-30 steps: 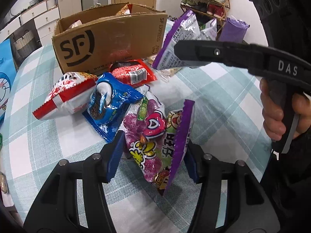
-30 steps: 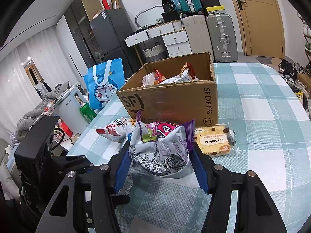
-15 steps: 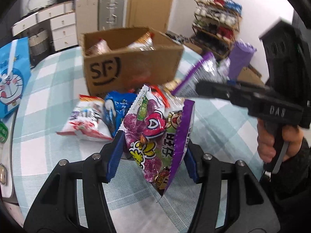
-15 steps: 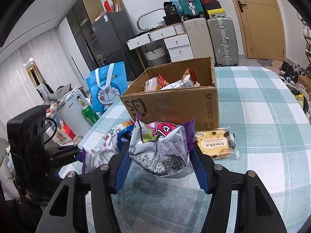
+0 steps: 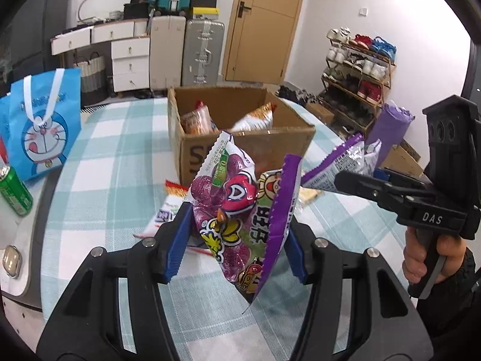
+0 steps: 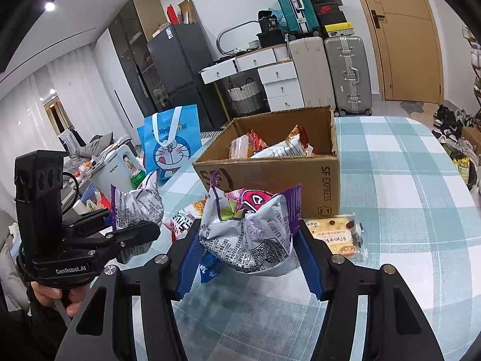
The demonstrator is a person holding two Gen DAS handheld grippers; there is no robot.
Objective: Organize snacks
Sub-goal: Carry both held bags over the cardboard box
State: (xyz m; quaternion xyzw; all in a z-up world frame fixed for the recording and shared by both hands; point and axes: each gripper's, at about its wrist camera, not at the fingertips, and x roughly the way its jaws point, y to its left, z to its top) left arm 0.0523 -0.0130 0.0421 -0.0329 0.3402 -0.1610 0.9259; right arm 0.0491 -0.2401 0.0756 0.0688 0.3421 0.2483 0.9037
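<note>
1. Cluttered living room stuff is filling the background: suitcases (image 6: 347,73), white drawers, a shoe rack (image 5: 357,69), and a checked teal tablecloth (image 6: 405,180) covering the table up front.
2. Left gripper (image 5: 237,240) is squeezing a purple candy bag (image 5: 237,210) between its blue pads, jaws partway closed, and is holding it in the air above the cloth. That bag is blocking most of what's lying behind it, so only slivers of a red-and-white packet (image 5: 168,207) are peeking out.
3. Right gripper (image 6: 248,255) is clamping a second purple bag (image 6: 249,234), silvery printed back facing the camera, jaws also only partly closed. Something blue is sitting underneath it, too hidden to identify.
4. Cardboard box (image 6: 270,174) is sitting open just past both bags, with a few snacks poking up inside; its lower contents are out of sight and its logo is getting cut off by the bags.
5. A small cake packet (image 6: 336,234) is lying beside the box's front corner.
6. Off the table edge, a blue cartoon tote (image 5: 42,120) and a green can (image 5: 15,192) are standing.
7. Each person's hand is showing only partly, wrapped around the other tool's trigger.
</note>
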